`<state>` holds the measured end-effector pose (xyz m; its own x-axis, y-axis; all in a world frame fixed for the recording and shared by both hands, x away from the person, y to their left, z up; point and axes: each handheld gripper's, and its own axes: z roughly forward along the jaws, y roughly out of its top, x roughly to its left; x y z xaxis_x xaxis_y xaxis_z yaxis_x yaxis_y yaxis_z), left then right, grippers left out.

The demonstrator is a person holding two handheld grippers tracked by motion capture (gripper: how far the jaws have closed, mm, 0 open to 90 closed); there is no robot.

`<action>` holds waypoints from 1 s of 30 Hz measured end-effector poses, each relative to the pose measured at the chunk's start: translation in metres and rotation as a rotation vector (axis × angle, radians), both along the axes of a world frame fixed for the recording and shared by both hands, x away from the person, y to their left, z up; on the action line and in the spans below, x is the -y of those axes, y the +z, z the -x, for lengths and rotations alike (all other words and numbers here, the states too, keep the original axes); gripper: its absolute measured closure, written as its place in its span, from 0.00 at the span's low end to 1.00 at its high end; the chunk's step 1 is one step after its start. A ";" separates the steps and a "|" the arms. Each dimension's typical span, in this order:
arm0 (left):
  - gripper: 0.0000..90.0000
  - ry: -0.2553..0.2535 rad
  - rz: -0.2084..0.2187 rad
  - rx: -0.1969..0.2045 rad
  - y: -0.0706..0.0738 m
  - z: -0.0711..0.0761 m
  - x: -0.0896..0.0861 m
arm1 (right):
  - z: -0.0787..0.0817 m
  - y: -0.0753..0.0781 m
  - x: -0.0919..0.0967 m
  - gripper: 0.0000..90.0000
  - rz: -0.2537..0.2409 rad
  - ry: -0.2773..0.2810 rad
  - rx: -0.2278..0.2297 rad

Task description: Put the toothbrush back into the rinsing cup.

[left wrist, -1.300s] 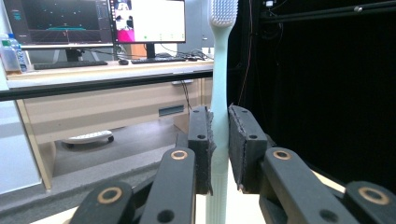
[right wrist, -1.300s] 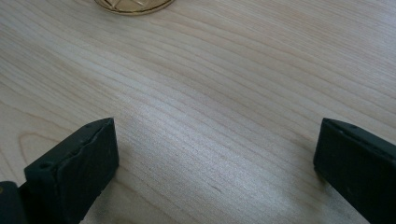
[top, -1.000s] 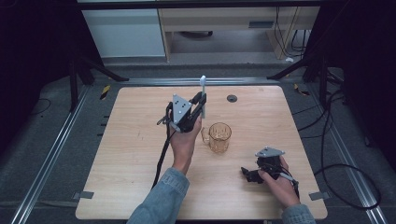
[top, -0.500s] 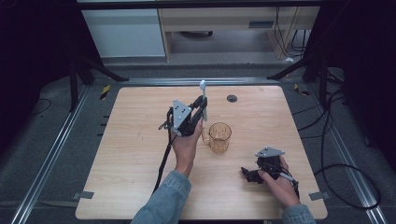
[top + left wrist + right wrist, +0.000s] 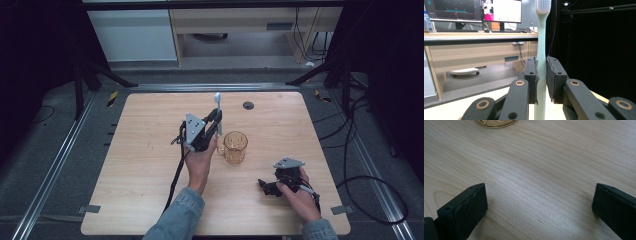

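Since the earlier shot the left gripper (image 5: pixel 216 119) has slid a bit toward the person and tipped the toothbrush (image 5: pixel 218 111) more upright; the right one hasn't budged. Left to right on the wooden table (image 5: pixel 130 165): the left gripper, jaws clamped on the pale toothbrush's handle, bristles pointing up, just beside 1 amber glass cup (image 5: pixel 235 147). Its own camera also catches 2 monitors (image 5: pixel 501 11) on a desk behind. Further right, the right gripper (image 5: pixel 266 186) sits low near the table's front edge, jaws spread wide over bare wood, cup base (image 5: pixel 495 123) ahead. Count: 2 grippers, 1 toothbrush, 1 cup.
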<state>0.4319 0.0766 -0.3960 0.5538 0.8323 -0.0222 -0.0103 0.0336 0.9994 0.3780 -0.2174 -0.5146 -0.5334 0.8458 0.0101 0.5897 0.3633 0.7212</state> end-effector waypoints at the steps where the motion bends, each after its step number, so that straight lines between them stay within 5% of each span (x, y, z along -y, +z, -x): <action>1: 0.88 -0.002 -0.001 -0.002 -0.002 0.000 0.000 | 0.000 0.000 0.000 0.00 0.000 0.000 0.000; 30: 0.88 -0.003 -0.024 -0.053 -0.033 -0.004 0.004 | 0.000 0.000 0.000 0.00 -0.002 -0.003 -0.003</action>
<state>0.4359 0.0724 -0.4292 0.5547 0.8315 -0.0317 0.0430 0.0094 0.9990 0.3778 -0.2171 -0.5145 -0.5305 0.8476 0.0130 0.5930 0.3601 0.7202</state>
